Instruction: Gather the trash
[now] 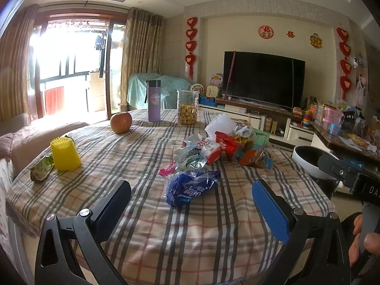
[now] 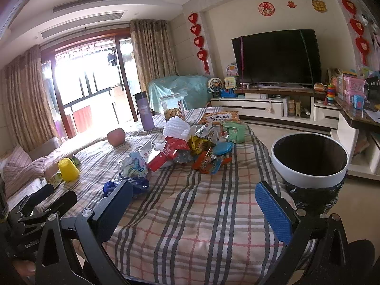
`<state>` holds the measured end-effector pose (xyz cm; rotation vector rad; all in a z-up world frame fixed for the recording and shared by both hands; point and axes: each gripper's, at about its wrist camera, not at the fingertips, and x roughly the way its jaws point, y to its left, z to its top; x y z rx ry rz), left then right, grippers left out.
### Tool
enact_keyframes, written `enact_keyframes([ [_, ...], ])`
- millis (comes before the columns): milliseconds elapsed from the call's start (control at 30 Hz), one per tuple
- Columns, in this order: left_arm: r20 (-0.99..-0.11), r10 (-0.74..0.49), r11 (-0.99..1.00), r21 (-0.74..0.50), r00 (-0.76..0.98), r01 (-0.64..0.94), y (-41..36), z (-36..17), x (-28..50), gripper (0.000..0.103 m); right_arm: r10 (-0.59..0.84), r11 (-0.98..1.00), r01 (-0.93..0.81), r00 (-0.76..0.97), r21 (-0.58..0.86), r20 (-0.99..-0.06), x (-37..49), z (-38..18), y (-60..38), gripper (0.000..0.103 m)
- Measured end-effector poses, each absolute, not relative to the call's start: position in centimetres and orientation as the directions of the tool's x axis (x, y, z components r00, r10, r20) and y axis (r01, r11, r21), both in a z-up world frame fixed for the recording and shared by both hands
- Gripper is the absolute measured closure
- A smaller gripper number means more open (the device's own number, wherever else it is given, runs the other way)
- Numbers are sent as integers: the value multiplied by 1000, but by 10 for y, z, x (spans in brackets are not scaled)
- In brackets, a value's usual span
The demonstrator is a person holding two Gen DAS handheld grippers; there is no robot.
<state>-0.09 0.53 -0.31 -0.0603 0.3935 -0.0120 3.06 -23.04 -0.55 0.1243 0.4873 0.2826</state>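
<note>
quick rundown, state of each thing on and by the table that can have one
left gripper: jaws open, empty
right gripper: jaws open, empty
trash bin: open, no lid
blue wrapper: crumpled
purple bottle: upright, capped
cookie jar: upright, partly full
yellow cup: upside down
apple: whole

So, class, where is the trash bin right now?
The trash bin stands off the table's right edge in the right wrist view, beside the wrapper pile.
</note>
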Motion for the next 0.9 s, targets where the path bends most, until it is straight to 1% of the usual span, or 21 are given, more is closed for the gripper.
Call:
enact_keyframes([
  [900, -396, -36, 998, -67, 918, 10, 7, -5, 1, 1, 312, 949, -244, 833, 202, -458, 34, -8, -230, 0],
])
